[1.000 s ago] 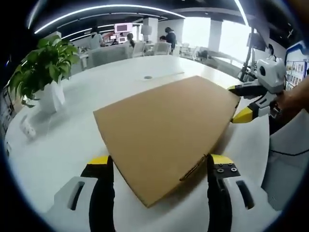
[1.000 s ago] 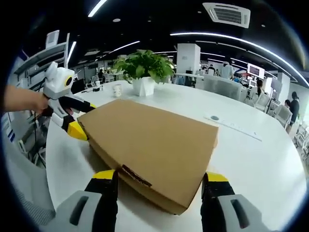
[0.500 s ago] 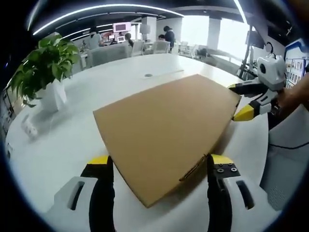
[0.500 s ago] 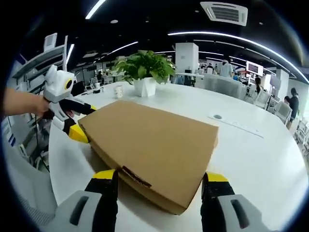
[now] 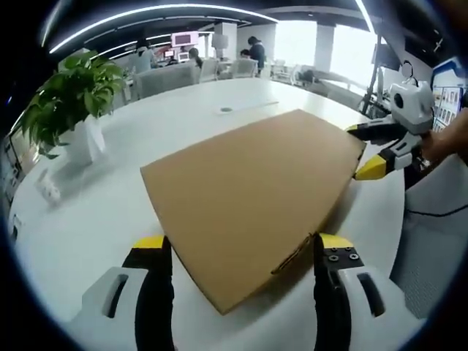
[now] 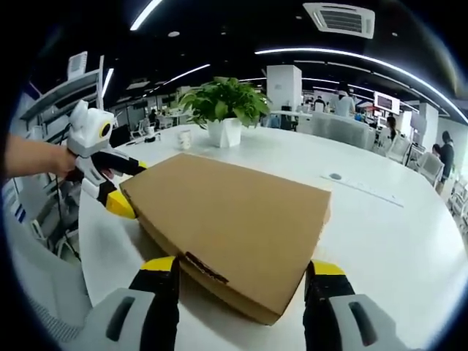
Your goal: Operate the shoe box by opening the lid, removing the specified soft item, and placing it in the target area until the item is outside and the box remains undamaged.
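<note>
Your jaws are wide apart on both grippers, and neither one holds anything. In the left gripper view, your left gripper (image 5: 243, 248) has its two yellow-tipped jaws on either side of the near corner of the box (image 5: 248, 194), and this corner points straight toward the camera, between the jaws. The box is flat, brown cardboard, with its lid closed, and it lies on the white table (image 5: 102, 212). From this view its long axis runs from the near corner away to the upper right, where your right gripper (image 5: 365, 152) stands at the far corner, one jaw above the edge and one below it; I cannot tell if they touch the cardboard. In the right gripper view, your right gripper (image 6: 241, 269) also straddles a corner of the box (image 6: 234, 219), with the front edge and its small tab between the jaws. Here the long axis goes away to the upper left, toward your left gripper (image 6: 124, 186), which sits at the far left corner, with your hand (image 6: 33, 157) behind it. A plant (image 6: 219, 102) in a white pot stands on the table beyond the box, well apart from it, and a small cup (image 6: 184, 137) is just beside the plant.
</note>
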The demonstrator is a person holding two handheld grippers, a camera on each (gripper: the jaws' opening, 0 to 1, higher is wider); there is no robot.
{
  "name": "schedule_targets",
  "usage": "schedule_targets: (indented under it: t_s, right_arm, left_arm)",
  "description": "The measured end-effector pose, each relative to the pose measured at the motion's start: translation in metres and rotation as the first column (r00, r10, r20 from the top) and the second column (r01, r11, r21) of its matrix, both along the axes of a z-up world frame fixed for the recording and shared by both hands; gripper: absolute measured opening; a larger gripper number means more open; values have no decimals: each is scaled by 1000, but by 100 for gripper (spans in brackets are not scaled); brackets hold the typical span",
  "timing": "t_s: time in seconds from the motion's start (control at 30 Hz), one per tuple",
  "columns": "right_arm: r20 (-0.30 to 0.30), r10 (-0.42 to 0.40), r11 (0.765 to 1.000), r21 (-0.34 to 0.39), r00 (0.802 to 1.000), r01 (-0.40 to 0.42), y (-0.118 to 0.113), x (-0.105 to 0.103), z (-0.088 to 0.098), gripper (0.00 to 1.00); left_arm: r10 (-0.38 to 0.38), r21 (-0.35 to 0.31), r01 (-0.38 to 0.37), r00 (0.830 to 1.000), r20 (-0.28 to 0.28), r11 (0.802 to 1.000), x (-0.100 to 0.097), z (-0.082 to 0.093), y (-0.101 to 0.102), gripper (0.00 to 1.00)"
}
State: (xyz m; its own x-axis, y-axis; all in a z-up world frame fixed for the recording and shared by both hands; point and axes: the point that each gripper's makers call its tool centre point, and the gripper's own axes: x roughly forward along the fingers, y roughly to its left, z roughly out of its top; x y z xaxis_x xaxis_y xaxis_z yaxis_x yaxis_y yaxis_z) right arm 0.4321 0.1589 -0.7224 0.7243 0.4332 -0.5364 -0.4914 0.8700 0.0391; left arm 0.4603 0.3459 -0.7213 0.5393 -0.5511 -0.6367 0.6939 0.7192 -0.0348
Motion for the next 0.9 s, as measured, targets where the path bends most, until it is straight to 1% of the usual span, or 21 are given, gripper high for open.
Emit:
schedule_targets:
  t_s: [0.23, 0.47, 0.9]
  right_arm:
    - [-5, 8, 1000, 5, 1000, -8, 6, -7, 1, 66]
    - [2, 15, 1000, 10, 1000, -15, 12, -14, 1, 66]
    - [6, 10, 1000, 3, 1000, -10, 14, -17, 1, 66]
  left_arm:
    - [2, 6, -2, 1000, -7, 1000, -7, 0, 7, 78]
    - [9, 3, -9, 1000, -6, 1000, -15, 0, 13, 78]
    - [6, 14, -5, 1000, -3, 1000, -17, 0, 14, 78]
